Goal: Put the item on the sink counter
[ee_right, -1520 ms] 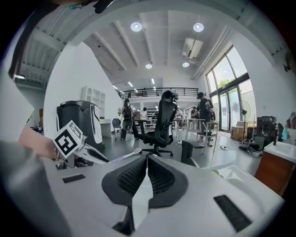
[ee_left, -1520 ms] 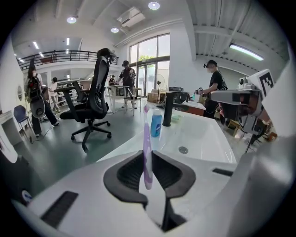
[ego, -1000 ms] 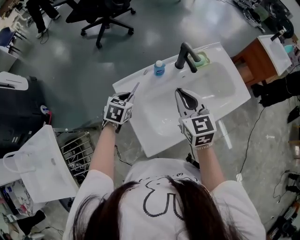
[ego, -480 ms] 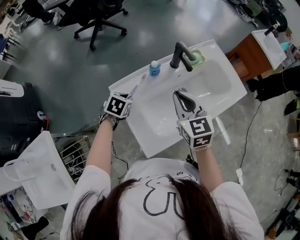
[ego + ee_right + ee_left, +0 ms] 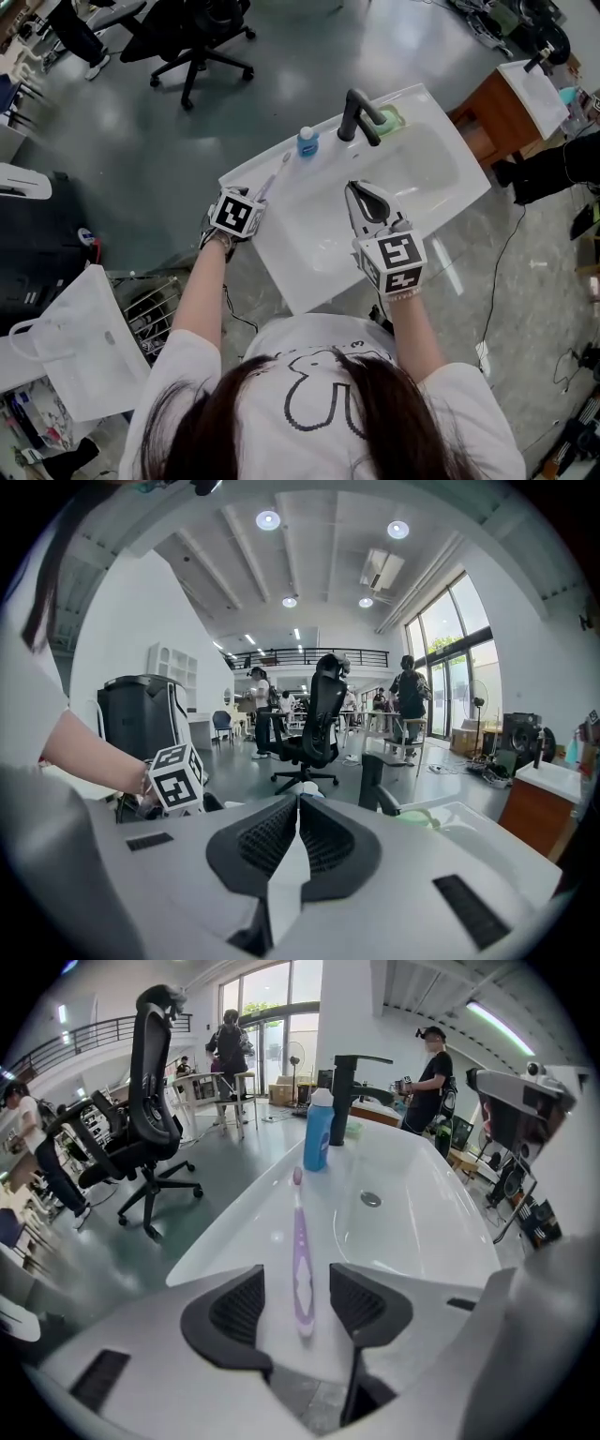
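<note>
Left arm reaches forward at centre-left of head view, left claw (image 5: 296,1303) tipped down over sink tabletop (image 5: 246,1232). Jaws just opened, now apart. Purple toothbrush (image 5: 300,1255) lies flat on tabletop between pads, untouched. Blue bottle (image 5: 307,142) stands beside black faucet (image 5: 359,114). Right claw (image 5: 365,191) held over basin (image 5: 417,169), jaws together, empty.

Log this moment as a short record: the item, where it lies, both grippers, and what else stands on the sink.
item: purple toothbrush
place: lying flat on the sink counter, left of the basin
left gripper: open; jaws have just been opening, toothbrush between them, pads off it
right gripper: shut, empty
also on the counter: blue bottle, black faucet
</note>
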Motion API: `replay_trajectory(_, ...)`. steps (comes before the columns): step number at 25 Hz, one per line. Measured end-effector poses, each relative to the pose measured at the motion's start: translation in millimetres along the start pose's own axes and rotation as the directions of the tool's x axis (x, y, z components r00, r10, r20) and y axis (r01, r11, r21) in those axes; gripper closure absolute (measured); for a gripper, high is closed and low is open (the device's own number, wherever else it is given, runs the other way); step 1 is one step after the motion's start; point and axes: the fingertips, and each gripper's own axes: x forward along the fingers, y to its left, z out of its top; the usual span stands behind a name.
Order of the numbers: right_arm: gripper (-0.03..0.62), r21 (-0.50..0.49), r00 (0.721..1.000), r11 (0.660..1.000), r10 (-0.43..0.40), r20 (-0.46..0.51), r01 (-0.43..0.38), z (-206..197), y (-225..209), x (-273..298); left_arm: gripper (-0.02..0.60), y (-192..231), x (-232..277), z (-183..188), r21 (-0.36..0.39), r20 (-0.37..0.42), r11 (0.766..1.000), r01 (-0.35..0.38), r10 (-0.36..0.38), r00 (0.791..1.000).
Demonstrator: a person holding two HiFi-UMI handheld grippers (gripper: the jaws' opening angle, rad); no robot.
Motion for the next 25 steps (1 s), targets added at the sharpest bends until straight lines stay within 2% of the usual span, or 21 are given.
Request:
replay_trajectory(4,0.56,-0.01,1.0,1.0,-0.007,0.03,0.007,12.1,-2.1,-3.7,0.35,1.7,-11.6,7.4,0.002,0.036,1.0,-0.026,0.026,0.999)
replay_trajectory(12,0.56,-0.021,0.996,1.0,-0.011,0.085,0.013,31.5,3.5,-14.1,0.347,1.4,-40.2,18.8,-0.019,0.131,0.998,-0.062,0.064,0.989)
replay_trajectory(16,0.56,-0.05,0.993,0.999,-0.007,0.121,0.013,47.2,10.4,-19.4,0.345,3.8,-52.9,24.4,-0.038,0.211,0.998,-0.059,0.066,0.975)
replay_trajectory(19,0.56,-0.064,0.989,0.998,-0.003,0.149,0.012,58.8,13.4,-24.0,0.342,4.0,-74.0,32.4,-0.046,0.25,0.995,-0.092,0.101,0.963)
replay_trajectory(25,0.56,-0.078,0.982,0.997,0.002,0.187,0.013,73.5,17.2,-36.0,0.341,-6.6,-107.4,44.8,-0.005,0.319,0.996,-0.087,0.084,0.944)
